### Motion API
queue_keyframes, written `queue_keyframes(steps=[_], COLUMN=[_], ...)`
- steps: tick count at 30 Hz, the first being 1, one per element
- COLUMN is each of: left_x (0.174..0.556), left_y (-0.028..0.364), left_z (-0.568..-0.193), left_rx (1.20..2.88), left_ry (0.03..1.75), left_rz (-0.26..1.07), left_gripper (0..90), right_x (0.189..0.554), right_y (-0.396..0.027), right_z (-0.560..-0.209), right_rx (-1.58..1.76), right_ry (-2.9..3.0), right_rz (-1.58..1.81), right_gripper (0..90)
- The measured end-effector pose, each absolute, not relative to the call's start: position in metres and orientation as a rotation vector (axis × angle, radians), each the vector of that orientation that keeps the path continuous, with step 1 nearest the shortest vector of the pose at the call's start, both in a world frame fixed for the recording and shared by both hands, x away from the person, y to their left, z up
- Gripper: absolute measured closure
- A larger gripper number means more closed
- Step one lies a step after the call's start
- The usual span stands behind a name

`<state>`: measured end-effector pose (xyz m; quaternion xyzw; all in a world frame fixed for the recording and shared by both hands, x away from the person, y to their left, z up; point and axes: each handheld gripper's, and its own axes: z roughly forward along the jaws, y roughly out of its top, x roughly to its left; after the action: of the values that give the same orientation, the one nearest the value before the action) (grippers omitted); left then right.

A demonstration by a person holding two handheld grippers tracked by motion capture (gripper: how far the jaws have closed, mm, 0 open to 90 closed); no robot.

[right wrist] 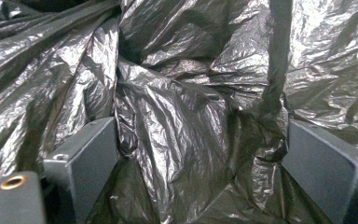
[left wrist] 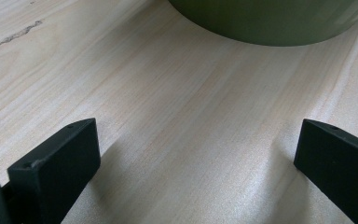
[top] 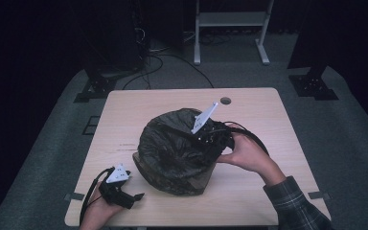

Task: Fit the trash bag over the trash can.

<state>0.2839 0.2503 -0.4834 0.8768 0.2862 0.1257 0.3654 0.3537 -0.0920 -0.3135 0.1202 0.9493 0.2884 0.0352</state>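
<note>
At table centre, our right gripper (top: 214, 139), jaws wide and empty, presses into the black bag (top: 175, 143) lining the green bin (top: 182, 184); our open left gripper (top: 124, 191) waits at seven o'clock.

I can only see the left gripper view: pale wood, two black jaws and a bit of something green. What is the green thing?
Observer: It is the wall of a round olive-green bin lined with a crinkly black plastic bag.
Operator: Where is the other gripper?
Observer: The right gripper is at the bin's top edge on the right side, reaching into the bag.
Operator: Has it grabbed the bag?
Observer: Not yet; in the right gripper view its jaws stand open with folds of bag between them.
Operator: And mine?
Observer: The left gripper rests near the light wooden table's front edge, beside the bin.
</note>
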Motion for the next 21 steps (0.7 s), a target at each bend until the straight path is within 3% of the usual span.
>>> queue_keyframes(steps=[12, 21], left_x=[0.284, 0.284], left_y=[0.250, 0.250], left_z=[-0.483, -0.483], left_rx=[2.254, 2.255], left_ry=[0.735, 0.734], left_rz=[0.322, 0.321], left_gripper=[0.0, 0.0], right_x=[0.354, 0.368], right_y=[-0.087, -0.058], right_z=[-0.296, -0.281], right_rx=[0.348, 0.356], right_ry=[2.875, 2.841], right_rz=[0.943, 0.946], right_gripper=[9.4, 9.4])
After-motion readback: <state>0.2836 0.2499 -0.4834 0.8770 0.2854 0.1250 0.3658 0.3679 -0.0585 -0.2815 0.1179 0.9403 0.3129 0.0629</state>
